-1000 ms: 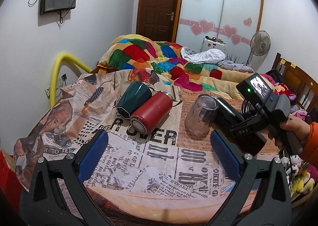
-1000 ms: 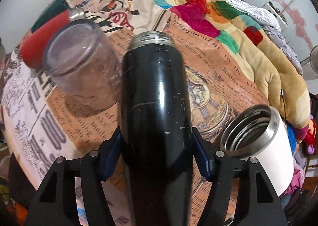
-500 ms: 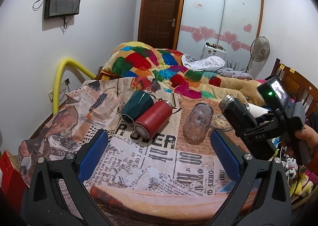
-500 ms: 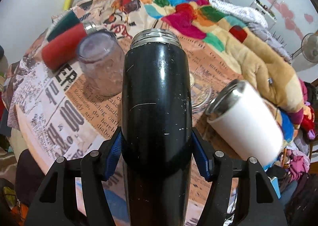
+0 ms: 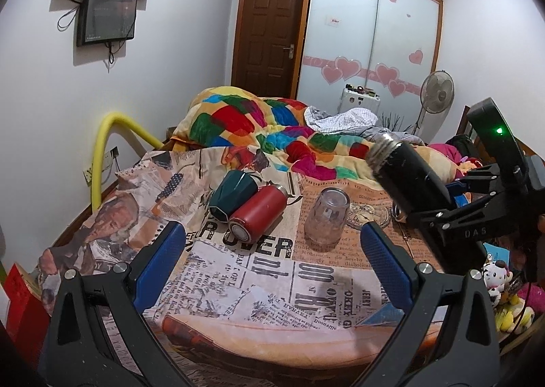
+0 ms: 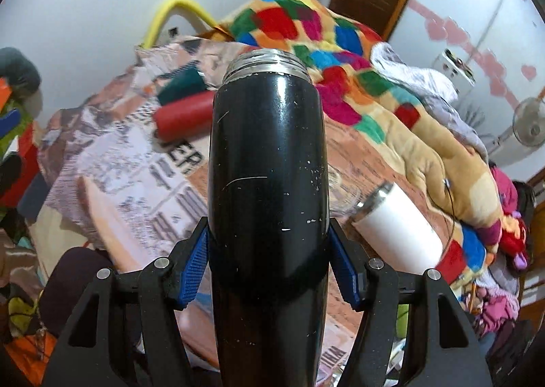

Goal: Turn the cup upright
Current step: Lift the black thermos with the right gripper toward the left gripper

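Observation:
My right gripper (image 6: 269, 271) is shut on a black metal flask (image 6: 269, 182) with a bare threaded steel neck. It holds the flask in the air, tilted neck-up, above the right side of the round table; it also shows in the left wrist view (image 5: 408, 179). My left gripper (image 5: 272, 261) is open and empty, held back over the table's near edge. A clear glass cup (image 5: 327, 216) stands upside down mid-table. A red flask (image 5: 255, 216) and a dark green cup (image 5: 231, 193) lie on their sides at left. A white tumbler (image 6: 398, 230) lies on its side at right.
The table wears a newspaper-print cloth (image 5: 272, 271). A bed with a patchwork quilt (image 5: 272, 128) lies right behind it. A yellow padded rail (image 5: 102, 148) stands at the left wall. Toys and clutter (image 5: 504, 288) lie off the table's right edge.
My right gripper has lifted the black flask off the table and tilted its neck upward. My left gripper has drawn back and up from the table.

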The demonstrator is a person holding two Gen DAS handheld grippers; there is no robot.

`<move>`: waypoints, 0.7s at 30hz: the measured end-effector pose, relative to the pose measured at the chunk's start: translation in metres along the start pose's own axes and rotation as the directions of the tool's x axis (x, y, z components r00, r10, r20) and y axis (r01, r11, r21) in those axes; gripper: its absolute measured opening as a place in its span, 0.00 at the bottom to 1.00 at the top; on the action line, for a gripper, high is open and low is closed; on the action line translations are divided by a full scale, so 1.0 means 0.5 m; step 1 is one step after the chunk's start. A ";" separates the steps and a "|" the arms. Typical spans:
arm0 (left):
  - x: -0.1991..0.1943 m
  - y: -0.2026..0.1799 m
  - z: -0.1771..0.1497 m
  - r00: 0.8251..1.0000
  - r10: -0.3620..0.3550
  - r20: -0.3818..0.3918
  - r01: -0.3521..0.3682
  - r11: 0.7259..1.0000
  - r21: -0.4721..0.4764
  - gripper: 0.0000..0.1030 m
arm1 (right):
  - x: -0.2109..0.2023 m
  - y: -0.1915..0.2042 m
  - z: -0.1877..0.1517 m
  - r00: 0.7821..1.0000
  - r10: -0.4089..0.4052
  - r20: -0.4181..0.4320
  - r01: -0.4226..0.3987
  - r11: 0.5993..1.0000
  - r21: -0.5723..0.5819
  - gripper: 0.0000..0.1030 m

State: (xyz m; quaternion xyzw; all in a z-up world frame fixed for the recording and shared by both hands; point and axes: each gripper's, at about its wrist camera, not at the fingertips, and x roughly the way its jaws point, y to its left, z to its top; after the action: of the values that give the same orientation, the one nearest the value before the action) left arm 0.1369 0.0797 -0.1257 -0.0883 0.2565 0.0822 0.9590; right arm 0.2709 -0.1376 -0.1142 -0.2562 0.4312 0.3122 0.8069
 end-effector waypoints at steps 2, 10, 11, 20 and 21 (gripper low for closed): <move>-0.004 -0.002 -0.002 1.000 0.003 0.002 -0.003 1.000 0.006 1.00 | 0.004 0.027 0.001 1.000 0.025 0.007 -0.025 0.999 -0.026 0.60; -0.003 0.004 -0.011 1.000 0.014 -0.012 -0.014 1.000 0.016 1.00 | 0.087 0.115 -0.008 0.992 0.119 -0.038 -0.122 0.988 -0.093 0.60; -0.001 0.005 -0.012 1.000 0.016 -0.016 -0.016 1.000 0.018 1.00 | 0.099 0.123 -0.011 0.991 0.124 -0.049 -0.128 0.987 -0.095 0.60; 0.035 0.017 -0.033 0.997 0.026 -0.067 -0.025 1.000 0.017 1.00 | 0.220 0.165 -0.031 0.978 0.136 -0.156 -0.155 0.982 -0.112 0.60; 0.040 0.020 -0.037 0.997 0.027 -0.075 -0.026 1.000 0.015 1.00 | 0.232 0.166 -0.032 0.977 0.136 -0.166 -0.156 0.981 -0.112 0.60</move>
State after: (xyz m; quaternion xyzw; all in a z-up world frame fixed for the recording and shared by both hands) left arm 0.1433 0.0875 -0.1529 -0.0812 0.2943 0.0895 0.9481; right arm 0.2521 -0.0598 -0.2333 -0.2974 0.4908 0.3757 0.7277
